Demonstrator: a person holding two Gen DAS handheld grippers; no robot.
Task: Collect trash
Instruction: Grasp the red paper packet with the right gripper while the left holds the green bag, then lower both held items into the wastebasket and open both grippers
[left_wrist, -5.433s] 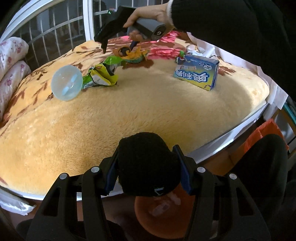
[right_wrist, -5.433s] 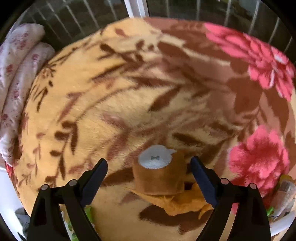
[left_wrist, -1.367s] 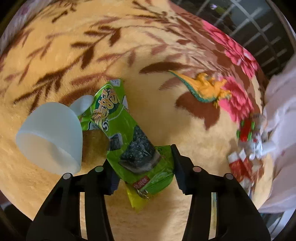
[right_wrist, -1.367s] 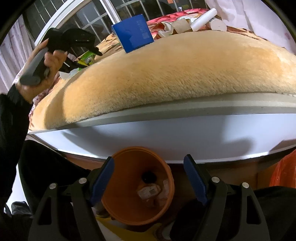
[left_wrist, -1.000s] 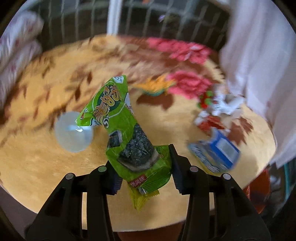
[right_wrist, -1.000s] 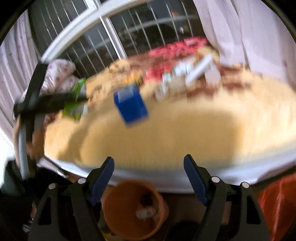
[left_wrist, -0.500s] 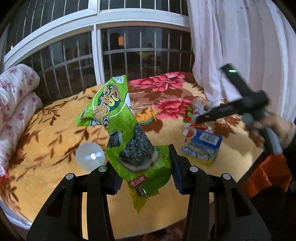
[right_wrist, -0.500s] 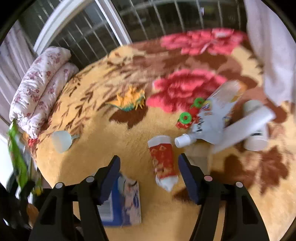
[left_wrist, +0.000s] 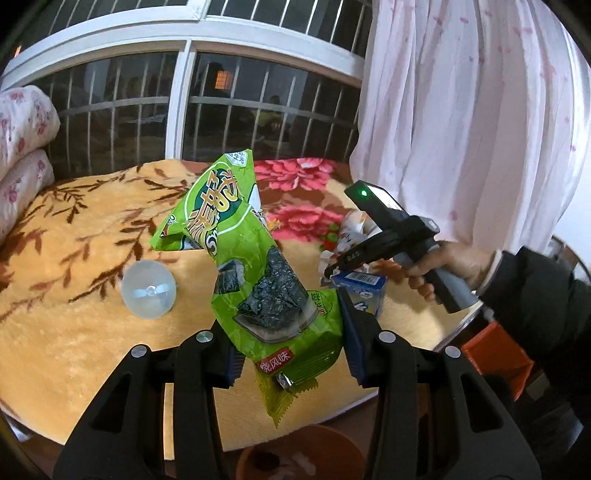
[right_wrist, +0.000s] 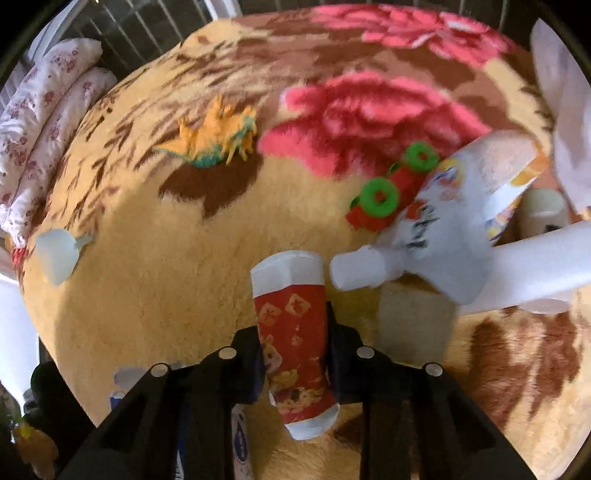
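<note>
Plush orange blanket (right_wrist: 177, 295) with brown leaf print and pink flowers, spread over the bed; taken as landmark. Orange and teal toy dinosaur (right_wrist: 218, 136) lying on blanket near a pink flower. Red toy with two green wheels (right_wrist: 391, 192) on blanket, just beside that flower's lower edge. Folded floral quilts (right_wrist: 48, 136) stacked at blanket's left edge. Barred window (left_wrist: 236, 107) behind blanket's far edge. Pale pink-flecked curtain (left_wrist: 472, 110) hanging past blanket's right side.

A barred window (left_wrist: 229, 96) shows darkness outside; a pale floral curtain (left_wrist: 461, 110) hangs beside the blanket-covered bed (left_wrist: 74, 332).
</note>
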